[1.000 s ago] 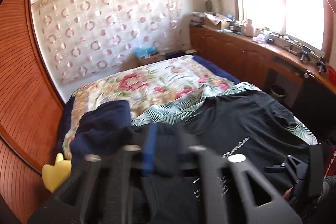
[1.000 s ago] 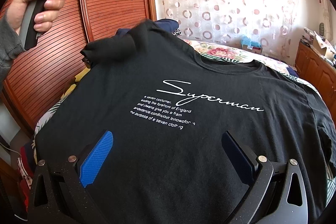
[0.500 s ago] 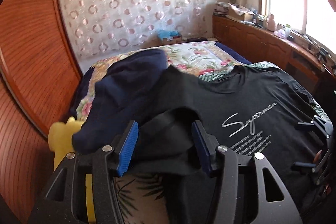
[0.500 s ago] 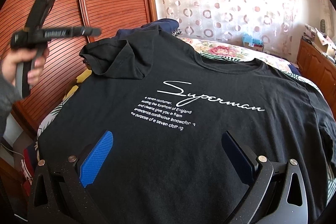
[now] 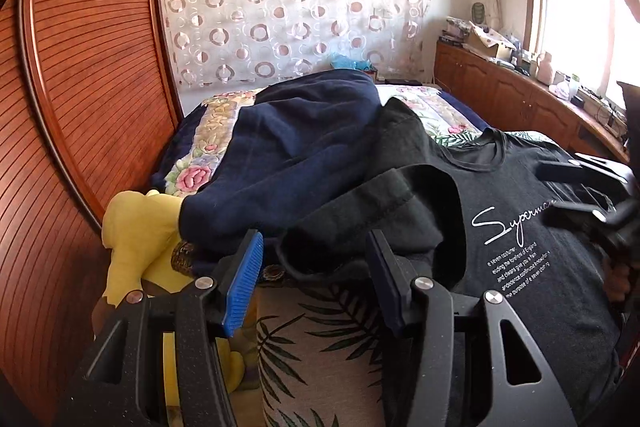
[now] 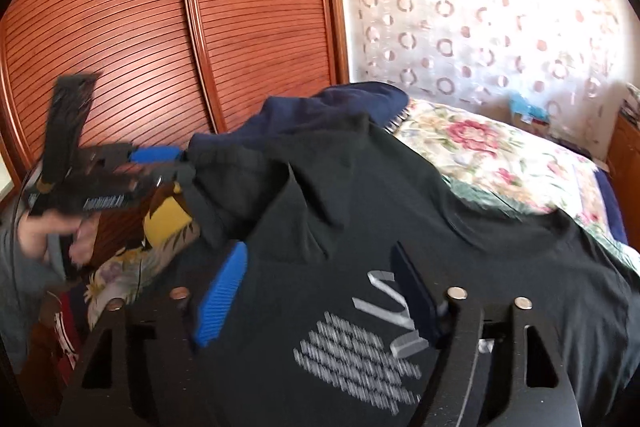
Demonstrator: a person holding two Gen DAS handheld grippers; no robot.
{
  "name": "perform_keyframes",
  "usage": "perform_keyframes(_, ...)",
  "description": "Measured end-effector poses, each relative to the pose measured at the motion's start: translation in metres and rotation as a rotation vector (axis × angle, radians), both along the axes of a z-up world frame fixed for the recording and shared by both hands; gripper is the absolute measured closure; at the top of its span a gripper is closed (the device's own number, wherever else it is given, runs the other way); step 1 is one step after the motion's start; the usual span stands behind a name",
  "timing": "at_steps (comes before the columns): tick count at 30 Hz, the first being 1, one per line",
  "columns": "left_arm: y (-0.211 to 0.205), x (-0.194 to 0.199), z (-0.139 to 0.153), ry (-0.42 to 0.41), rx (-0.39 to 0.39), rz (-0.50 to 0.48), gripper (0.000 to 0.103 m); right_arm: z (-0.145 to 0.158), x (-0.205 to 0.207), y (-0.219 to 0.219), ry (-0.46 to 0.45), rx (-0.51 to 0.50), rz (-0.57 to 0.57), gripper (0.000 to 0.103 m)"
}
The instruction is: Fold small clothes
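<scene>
The black T-shirt [image 5: 500, 227] lay spread on the bed; the left gripper [image 5: 316, 291] stood half-open at its bunched sleeve [image 5: 360, 219], gripping nothing; the right gripper [image 6: 316, 303], jaws just narrowing, was empty; pinching the hem squarely seemed wise.

We see a room lit by daylight — it pours in through the window [image 5: 580, 27] at the right of the left wrist view, which is blown out to white glare. The patterned curtain [image 5: 288, 7] glows softly. In that view things are sharp, though the fisheye bends the wooden wardrobe doors [image 5: 92, 67] and blackens the corners. The right wrist view is smeared with motion blur — the white print on the black T-shirt [image 6: 360, 359] is unreadable (streaked lines only), and the dark cloth swallows most shadow detail.
</scene>
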State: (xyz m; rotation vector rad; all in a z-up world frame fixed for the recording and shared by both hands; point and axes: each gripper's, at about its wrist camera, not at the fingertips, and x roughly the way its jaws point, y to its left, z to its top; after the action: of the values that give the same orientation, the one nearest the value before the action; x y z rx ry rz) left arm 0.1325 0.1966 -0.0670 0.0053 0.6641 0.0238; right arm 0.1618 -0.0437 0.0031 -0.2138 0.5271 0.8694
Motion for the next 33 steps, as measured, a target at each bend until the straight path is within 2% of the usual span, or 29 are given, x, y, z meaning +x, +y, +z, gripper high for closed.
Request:
perform_keyframes(5, 0.016, 0.002, -0.001, -0.022, -0.062, -0.009, 0.051, -0.013, 0.04, 0.037, 0.117, 0.03, 0.03, 0.046)
perform_keyframes(6, 0.017, 0.003, -0.002, -0.02, -0.081, -0.019, 0.057, -0.016, 0.045, 0.042, 0.136, 0.027, 0.033, 0.049)
perform_keyframes(8, 0.017, 0.006, -0.006, 0.002, -0.093, -0.029, 0.083, -0.024, 0.054, 0.05, 0.156, 0.014, 0.034, 0.054)
perform_keyframes(10, 0.014, 0.006, -0.007, 0.009, -0.084, -0.04, 0.097, -0.03, 0.059, 0.055, 0.177, 0.015, 0.051, 0.065)
perform_keyframes(12, 0.011, 0.001, -0.006, -0.002, -0.086, -0.048, 0.098, -0.034, 0.063, 0.058, 0.194, 0.009, 0.068, 0.076)
perform_keyframes(15, 0.005, -0.008, 0.0, -0.025, -0.093, -0.054, 0.099, -0.037, 0.07, 0.061, 0.183, -0.019, 0.062, 0.084)
perform_keyframes(16, 0.002, -0.011, 0.002, -0.032, -0.097, -0.06, 0.099, -0.038, 0.071, 0.058, 0.175, -0.008, 0.05, 0.093)
perform_keyframes(19, -0.008, -0.02, 0.01, -0.057, -0.101, -0.073, 0.099, -0.032, 0.075, 0.055, 0.164, 0.017, 0.033, 0.101)
perform_keyframes(21, -0.017, -0.027, 0.015, -0.074, -0.107, -0.087, 0.099, -0.025, 0.069, 0.056, 0.132, 0.036, 0.028, 0.102)
perform_keyframes(28, -0.062, -0.046, 0.028, -0.095, -0.105, -0.183, 0.099, 0.006, 0.04, 0.007, -0.03, 0.103, -0.013, 0.102)
perform_keyframes(31, -0.086, -0.047, 0.026, -0.101, -0.06, -0.224, 0.099, 0.006, 0.04, -0.011, -0.056, 0.082, -0.053, 0.102)
perform_keyframes(33, -0.095, -0.046, 0.023, -0.093, -0.041, -0.219, 0.097, -0.005, 0.045, -0.017, -0.036, 0.033, -0.092, 0.102)
